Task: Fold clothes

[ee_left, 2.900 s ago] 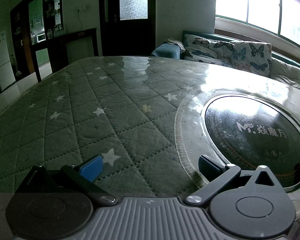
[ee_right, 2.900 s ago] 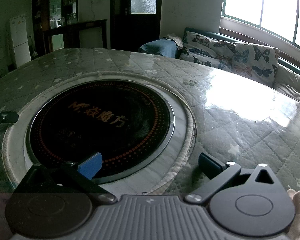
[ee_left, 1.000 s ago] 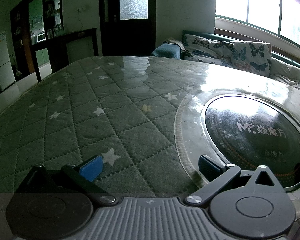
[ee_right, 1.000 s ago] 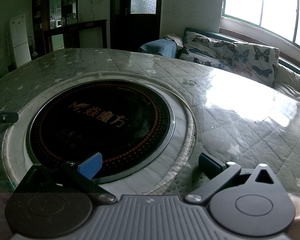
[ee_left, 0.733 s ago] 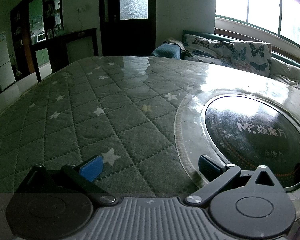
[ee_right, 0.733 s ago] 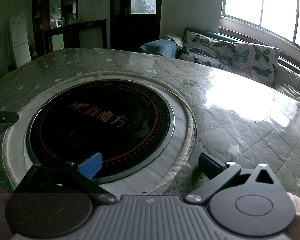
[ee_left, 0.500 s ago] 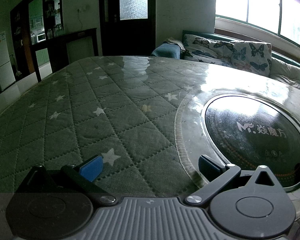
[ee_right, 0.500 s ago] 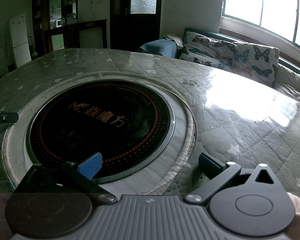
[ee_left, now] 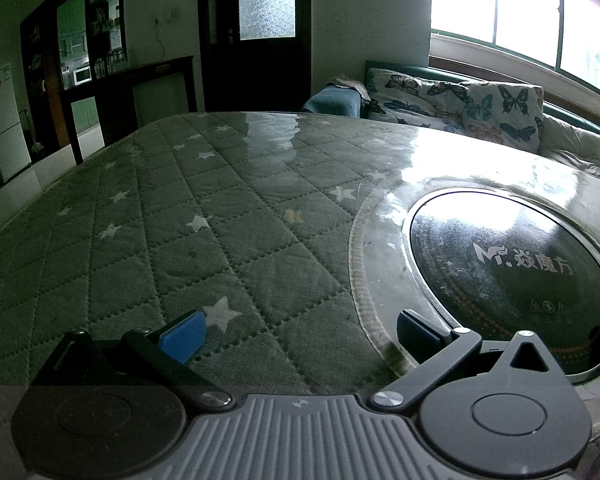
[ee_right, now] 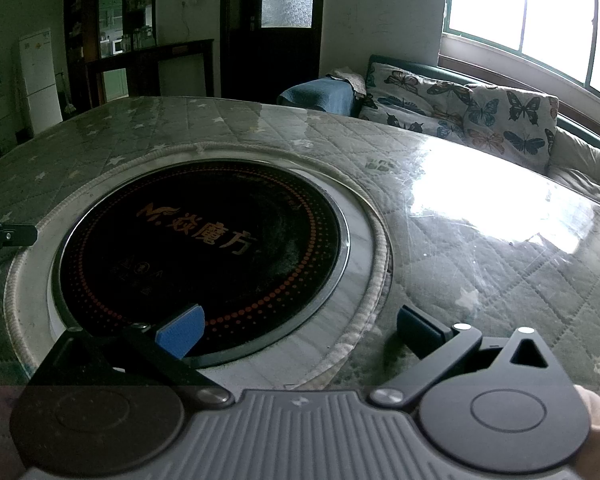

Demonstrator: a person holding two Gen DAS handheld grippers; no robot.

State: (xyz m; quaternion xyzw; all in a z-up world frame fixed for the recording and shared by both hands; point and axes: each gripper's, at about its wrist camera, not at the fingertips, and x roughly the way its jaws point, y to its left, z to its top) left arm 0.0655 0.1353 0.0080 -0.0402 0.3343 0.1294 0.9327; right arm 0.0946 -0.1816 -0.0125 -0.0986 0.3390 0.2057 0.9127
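No garment being shown in either view — direction from either claw cannot be told. Left gripper (ee_left: pixel 298 330) being held wide open, empty, over quilted table cover (ee_left: pixel 188 240). Right gripper (ee_right: pixel 298 328) likewise spread, nothing gripped — being held over round cooktop (ee_right: pixel 204 256).
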